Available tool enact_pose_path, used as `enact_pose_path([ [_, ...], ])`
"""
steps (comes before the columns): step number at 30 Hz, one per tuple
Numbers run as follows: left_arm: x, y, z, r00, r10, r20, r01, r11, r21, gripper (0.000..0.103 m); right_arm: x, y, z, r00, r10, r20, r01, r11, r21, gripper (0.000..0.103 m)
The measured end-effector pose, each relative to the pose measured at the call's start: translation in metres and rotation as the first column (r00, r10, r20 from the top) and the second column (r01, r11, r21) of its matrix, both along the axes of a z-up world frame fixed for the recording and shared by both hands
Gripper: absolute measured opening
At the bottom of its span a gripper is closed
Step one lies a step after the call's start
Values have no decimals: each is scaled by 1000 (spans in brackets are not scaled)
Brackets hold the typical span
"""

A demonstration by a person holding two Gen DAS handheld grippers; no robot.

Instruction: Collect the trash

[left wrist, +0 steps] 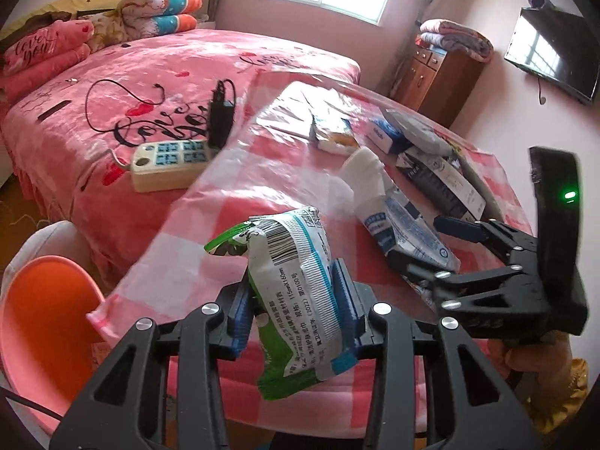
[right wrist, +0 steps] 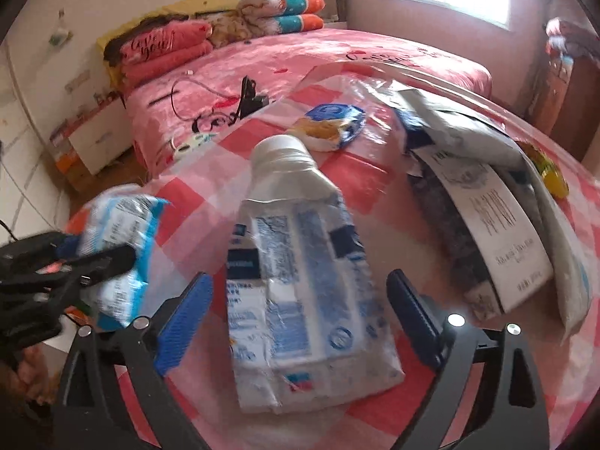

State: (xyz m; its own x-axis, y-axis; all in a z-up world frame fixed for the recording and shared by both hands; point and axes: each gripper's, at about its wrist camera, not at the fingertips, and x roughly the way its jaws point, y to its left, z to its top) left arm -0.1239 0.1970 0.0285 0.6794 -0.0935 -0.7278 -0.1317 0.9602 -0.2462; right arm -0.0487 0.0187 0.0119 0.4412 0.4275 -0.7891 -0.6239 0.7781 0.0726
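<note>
Pink fills this bedroom: a bed [left wrist: 157, 86] with a heart-print cover runs behind a round counter [left wrist: 240, 187] spread with a pink-and-white check cloth under clear plastic. A power strip [left wrist: 170, 161] lies on the bed close to the counter's far edge.

At the near edge, the left gripper [left wrist: 296, 303] is clamped on a green, white and blue wipes packet [left wrist: 296, 292], its blue pads pinching the packet's middle so both crinkled ends stick out above and below. The packet is lifted off the cloth, which suggests it is already collected and waiting to be dropped. Below and left of this gripper sits an orange bin [left wrist: 41, 322], probably the target, placed beside the counter for a short carry.

To its right, the right gripper [right wrist: 300, 311] has its jaws wide apart, one on each side of a flattened blue-and-white carton [right wrist: 300, 281] with a white screw cap. The carton lies flat on the counter, cap pointing away from the gripper, and neither pad touches it. Straddling it along its narrow width looks deliberate: closing here should catch the crushed body.

Beyond the carton lies a blue-rimmed snack wrapper [right wrist: 333, 123]. Off to the gripper's right, a heap of dark and white paper packaging [right wrist: 483, 232] overlaps in a loose pile, with something yellow [right wrist: 551, 172] at its far side. These look like remaining trash, so the job seems well short of done.
</note>
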Motion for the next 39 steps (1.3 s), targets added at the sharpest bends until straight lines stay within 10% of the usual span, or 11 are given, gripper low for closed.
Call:
enact_pose_path([
  [4, -6, 9, 3, 1000, 7, 14, -7, 1000, -8, 41, 0, 17, -11, 1000, 8, 30, -5, 996, -89, 95],
  [22, -25, 36, 7, 998, 40, 41, -38, 998, -49, 41, -19, 15, 8, 1000, -12, 21, 11, 999, 41, 83],
  [23, -27, 40, 9, 998, 47, 46, -44, 998, -51, 41, -21, 19, 11, 1000, -2, 19, 1, 999, 50, 72],
  [24, -29, 42, 9, 997, 53, 49, -50, 997, -52, 41, -25, 24, 16, 1000, 14, 15, -15, 998, 66, 31],
  [25, -33, 47, 11, 996, 67, 55, -64, 997, -53, 41, -26, 29, 20, 1000, 30, -1, -29, 996, 80, 28],
  [39, -62, 97, -8, 986, 167, 30, -163, 981, -103, 41, -26, 26, 12, 998, -69, -9, 70, 995, 67, 33],
])
